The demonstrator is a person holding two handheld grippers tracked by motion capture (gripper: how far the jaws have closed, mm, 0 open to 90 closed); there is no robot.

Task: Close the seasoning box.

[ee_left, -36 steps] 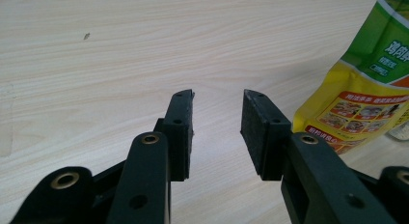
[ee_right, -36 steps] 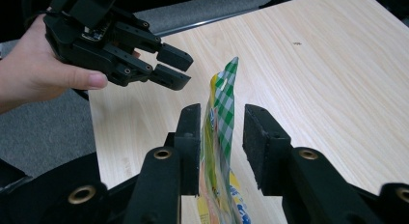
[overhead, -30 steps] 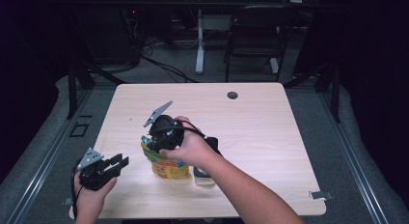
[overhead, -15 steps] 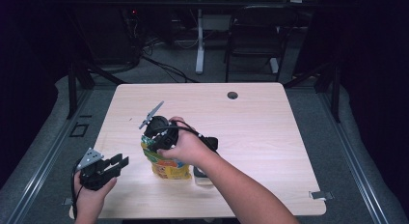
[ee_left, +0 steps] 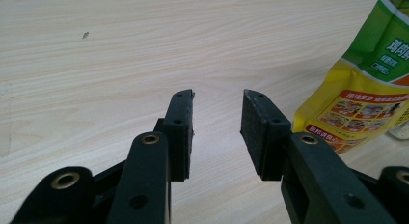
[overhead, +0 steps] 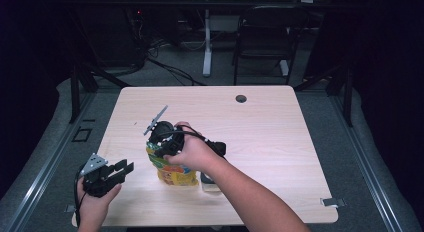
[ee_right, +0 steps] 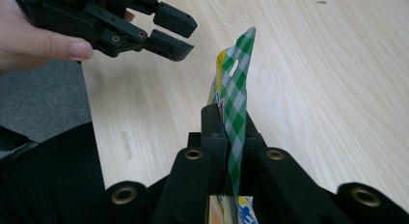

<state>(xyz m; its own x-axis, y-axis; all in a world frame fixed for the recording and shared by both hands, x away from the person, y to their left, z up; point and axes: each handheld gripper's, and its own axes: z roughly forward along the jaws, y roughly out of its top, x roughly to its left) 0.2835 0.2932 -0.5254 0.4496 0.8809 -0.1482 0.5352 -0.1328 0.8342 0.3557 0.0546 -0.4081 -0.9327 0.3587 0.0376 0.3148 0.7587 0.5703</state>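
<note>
One small jar (overhead: 209, 180) beside pouch (overhead: 172, 171), left claw (overhead: 122, 169) near

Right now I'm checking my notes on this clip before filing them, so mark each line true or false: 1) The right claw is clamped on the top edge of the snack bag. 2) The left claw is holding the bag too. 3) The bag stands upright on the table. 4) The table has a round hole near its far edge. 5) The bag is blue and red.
1) The right claw is clamped on the top edge of the snack bag. True; its jaws have just been closing on it.
2) False: the left claw is open with nothing between its jaws, apart from the bag.
3) True.
4) The table has a round hole. True.
5) False: it is yellow and green.
</note>
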